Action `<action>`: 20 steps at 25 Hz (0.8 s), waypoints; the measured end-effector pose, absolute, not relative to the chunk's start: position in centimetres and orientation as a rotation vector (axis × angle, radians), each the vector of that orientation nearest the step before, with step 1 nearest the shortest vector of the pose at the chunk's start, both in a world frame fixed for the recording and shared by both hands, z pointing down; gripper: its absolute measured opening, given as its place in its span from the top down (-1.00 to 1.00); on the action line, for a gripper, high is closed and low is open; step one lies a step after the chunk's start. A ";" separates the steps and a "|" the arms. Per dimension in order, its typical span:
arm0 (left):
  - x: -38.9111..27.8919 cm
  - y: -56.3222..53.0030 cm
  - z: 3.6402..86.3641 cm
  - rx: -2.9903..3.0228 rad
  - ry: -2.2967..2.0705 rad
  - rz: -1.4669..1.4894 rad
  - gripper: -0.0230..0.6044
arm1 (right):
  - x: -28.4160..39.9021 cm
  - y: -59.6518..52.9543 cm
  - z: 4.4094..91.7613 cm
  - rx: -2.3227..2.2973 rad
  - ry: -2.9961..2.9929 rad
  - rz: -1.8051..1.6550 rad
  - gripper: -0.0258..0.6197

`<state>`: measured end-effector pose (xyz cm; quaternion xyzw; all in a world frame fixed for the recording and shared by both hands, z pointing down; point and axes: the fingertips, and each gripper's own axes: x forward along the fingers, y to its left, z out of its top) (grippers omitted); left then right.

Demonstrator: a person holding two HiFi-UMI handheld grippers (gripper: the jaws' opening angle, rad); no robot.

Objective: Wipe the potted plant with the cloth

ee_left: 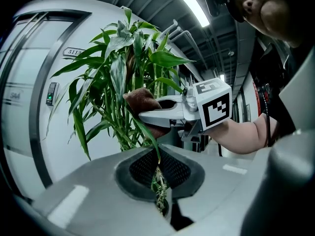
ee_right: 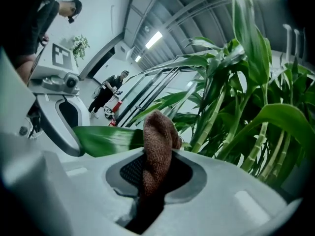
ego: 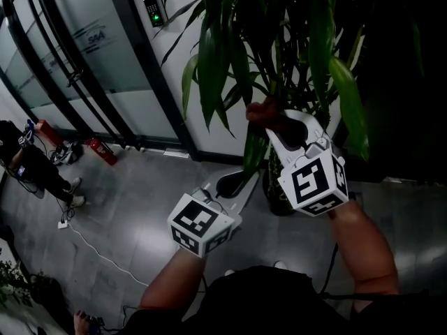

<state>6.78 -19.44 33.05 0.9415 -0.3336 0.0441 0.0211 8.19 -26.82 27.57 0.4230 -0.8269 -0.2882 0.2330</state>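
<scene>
The room has a grey tiled floor (ego: pixel 133 208) and white walls under dim lighting.

Two grippers are in use, one in each hand. The left gripper (ee_left: pixel 158 157) has its fingers fully closed on the tip of one long green leaf (ee_right: pixel 106 140), which it holds stretched out from the plant. The right gripper (ee_right: pixel 156 171) has its fingers closed on one brown knitted cloth (ee_right: pixel 158 141). The bunched end of the cloth stands up beyond the fingertips and sits against the same leaf, above the held tip.

One potted plant (ego: pixel 230 40) rises just behind both grippers, with many upright stalks and its dark pot (ego: pixel 279 204) on the floor.

Farther off are dark-framed glass doors (ego: pixel 84 54), one wall reader (ego: pixel 154 9) showing a green light, one red fire extinguisher (ego: pixel 103 152) and one person (ego: pixel 31 166).
</scene>
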 end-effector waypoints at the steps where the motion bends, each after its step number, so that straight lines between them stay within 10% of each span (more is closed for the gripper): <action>1: 6.8 -19.4 33.1 2.920 -1.035 0.138 0.87 | 8.2 -26.7 27.8 1.154 -2.242 -0.815 0.72; 20: 7.0 -19.5 33.2 2.945 -1.045 0.162 0.87 | 6.6 -22.2 31.0 0.842 -2.210 -0.820 0.72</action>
